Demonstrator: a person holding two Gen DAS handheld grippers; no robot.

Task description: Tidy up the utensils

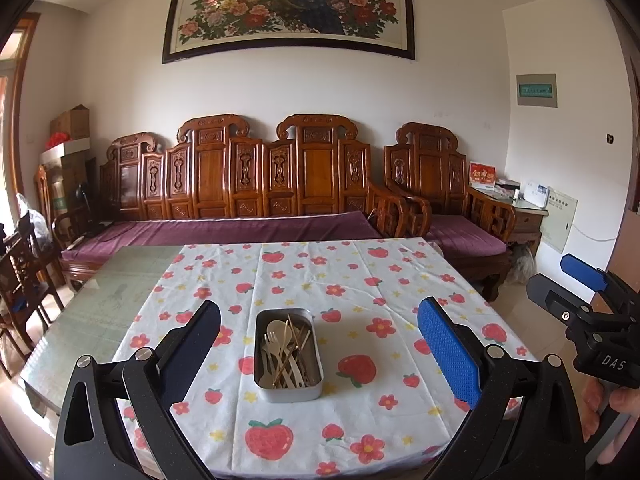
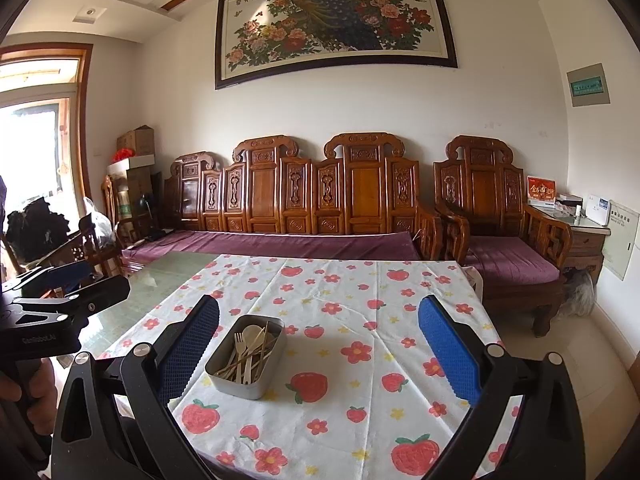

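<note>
Between the fingers of my left tool (image 1: 318, 344), straight ahead and a little below, sits the tin (image 1: 289, 355) on the bench (image 1: 120, 300), resting on the strawberry cloth (image 1: 360, 280). My left tool is released, its blue pads spread wide to either side of the tin and touching nothing. Inside the tin lie pale utensils (image 1: 286, 352) in a loose heap: a spoon (image 1: 276, 330), a fork (image 1: 271, 340) and thin sticks (image 1: 298, 340) crossing over them.

From my right tool (image 2: 318, 344) the tin (image 2: 246, 356) lies ahead and to the left, near the left finger (image 2: 192, 344) but apart from it. My right tool is also released, fingers wide, holding nothing. The utensils (image 2: 248, 354) lean toward the tin's near corner.

My right tool (image 1: 580, 300) shows at the right edge of the left view, well off the cloth. Beyond the bench stands a carved sofa (image 1: 248, 184) with purple cushions, and above it a peacock painting (image 1: 288, 8).
</note>
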